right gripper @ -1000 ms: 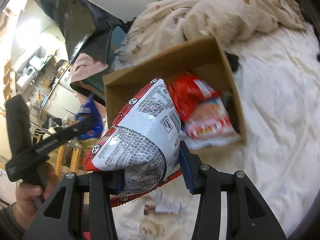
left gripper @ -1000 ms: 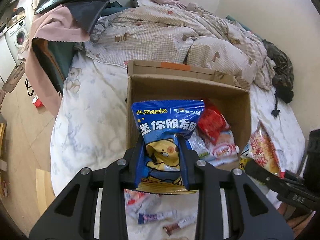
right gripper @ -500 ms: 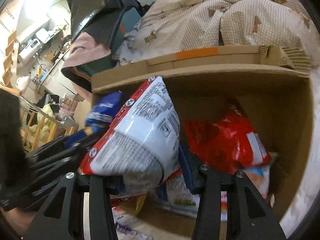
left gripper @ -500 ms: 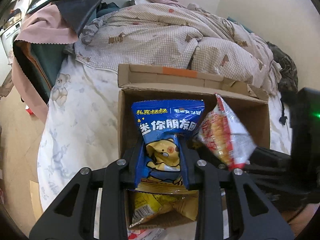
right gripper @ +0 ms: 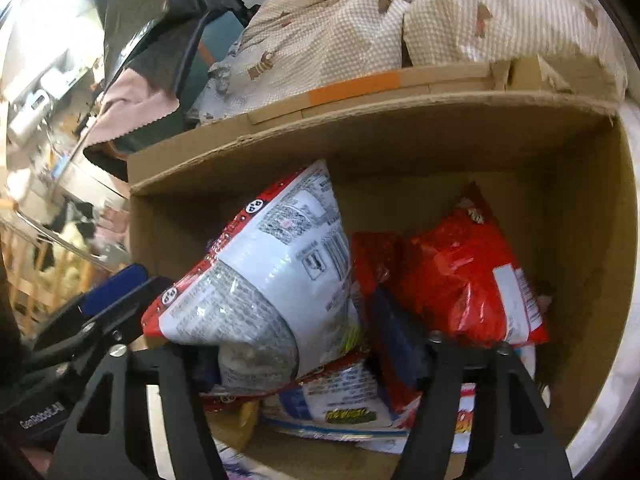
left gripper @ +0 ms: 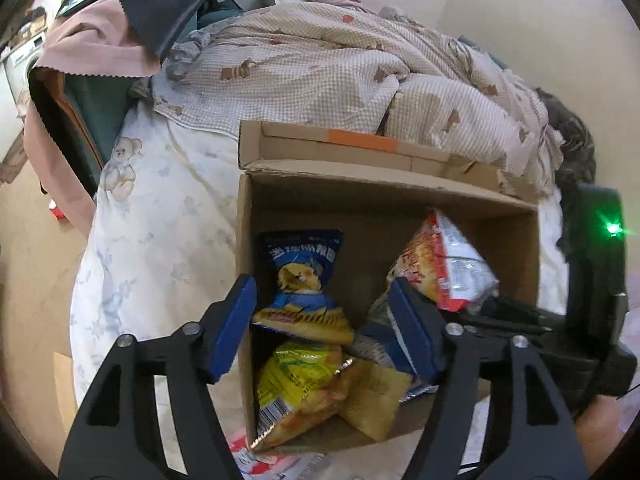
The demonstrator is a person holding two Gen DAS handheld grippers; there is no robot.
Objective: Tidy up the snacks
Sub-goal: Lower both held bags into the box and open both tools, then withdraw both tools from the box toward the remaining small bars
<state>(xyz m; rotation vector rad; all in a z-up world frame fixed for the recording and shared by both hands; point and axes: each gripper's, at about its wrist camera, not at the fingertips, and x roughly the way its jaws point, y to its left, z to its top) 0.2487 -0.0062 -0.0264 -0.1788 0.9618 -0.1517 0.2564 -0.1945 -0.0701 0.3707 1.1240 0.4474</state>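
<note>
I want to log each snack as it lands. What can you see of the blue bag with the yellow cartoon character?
The blue bag is a glossy, puffed foil pouch with white lettering, a yellow cartoon figure and a crimped yellow-and-red bottom seam. It stands roughly upright in the cardboard box, near its left wall, resting on a yellow bag. It sits between the opening jaws of the left claw, whose pads do not press it.

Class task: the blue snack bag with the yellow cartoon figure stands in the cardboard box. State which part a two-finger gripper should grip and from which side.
Grip the flat top seal of the blue snack bag, coming from above. It stands nearly upright in the cardboard box, whose left wall blocks that side, and the seal is thin enough to pinch.
</note>
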